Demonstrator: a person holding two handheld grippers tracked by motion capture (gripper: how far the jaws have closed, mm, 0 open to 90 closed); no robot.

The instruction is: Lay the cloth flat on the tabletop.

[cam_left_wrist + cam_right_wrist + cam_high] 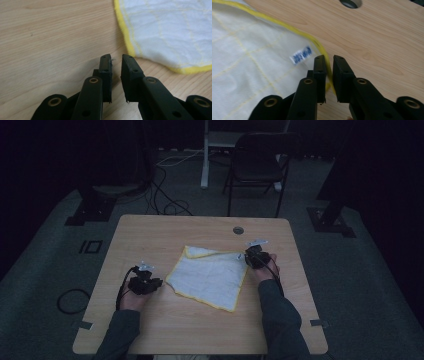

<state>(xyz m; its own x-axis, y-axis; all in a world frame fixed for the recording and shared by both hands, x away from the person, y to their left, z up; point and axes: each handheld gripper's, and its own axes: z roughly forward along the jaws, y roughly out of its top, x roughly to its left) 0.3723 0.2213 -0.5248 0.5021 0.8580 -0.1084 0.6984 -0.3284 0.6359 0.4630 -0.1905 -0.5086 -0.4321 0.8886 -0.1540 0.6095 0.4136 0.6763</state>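
Observation:
A white cloth (207, 276) with a yellow hem lies spread flat on the wooden table (150, 235), its far left corner folded over. My left gripper (159, 283) rests on the table just off the cloth's left corner. In the left gripper view its jaws (116, 58) stand a narrow gap apart over bare wood, with the cloth (170, 32) ahead to the right. My right gripper (246, 256) is at the cloth's right corner. In the right gripper view its jaws (329, 58) are slightly apart, and the yellow hem of the cloth (249, 62) runs between them, beside a small blue label (301, 55).
A round cable hole (238, 230) sits in the table near its far edge, beyond the right gripper. A dark folding chair (257, 162) stands behind the table. Cables lie on the floor at the left and at the back.

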